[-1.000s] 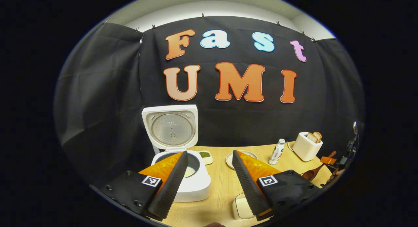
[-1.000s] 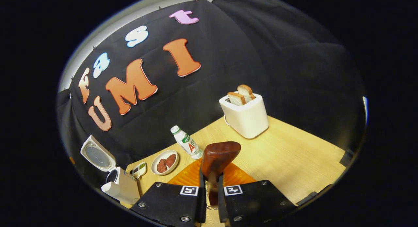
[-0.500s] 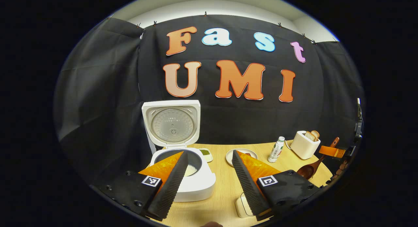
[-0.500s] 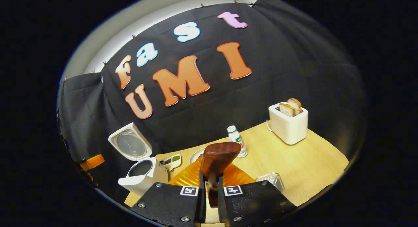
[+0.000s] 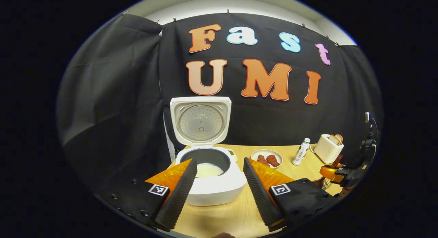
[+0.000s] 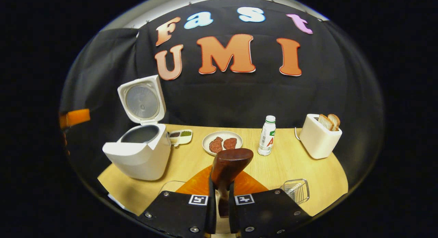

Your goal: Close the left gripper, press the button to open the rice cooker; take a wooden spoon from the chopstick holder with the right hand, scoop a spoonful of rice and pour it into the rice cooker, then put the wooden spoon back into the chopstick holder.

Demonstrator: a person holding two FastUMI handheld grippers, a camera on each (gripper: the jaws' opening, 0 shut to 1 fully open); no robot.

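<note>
Wooden table point(image 6: 301, 169) carries our open cooker point(image 5: 212, 176); our left gripper point(image 5: 219, 193) gapes empty, our right gripper point(image 6: 219, 197) clamps the spoon point(image 6: 228, 166).

Wooden spoon point(image 6: 230, 164) handle hidden between right gripper point(image 6: 219, 197) fingers; bowl contents unseen.

The rice cooker point(image 6: 138, 152) at the left of the right gripper view has a smooth white plastic shell, and the inside of its raised lid point(image 5: 201, 122) in the left gripper view looks like dull, dimpled metal. The counter point(image 6: 308, 171) is pale matt wood grain. The wooden spoon point(image 6: 230, 164) at lower centre is dark, glossy wood, and the chopstick holder point(image 6: 296, 190) at lower right looks like clear, ribbed plastic.
</note>
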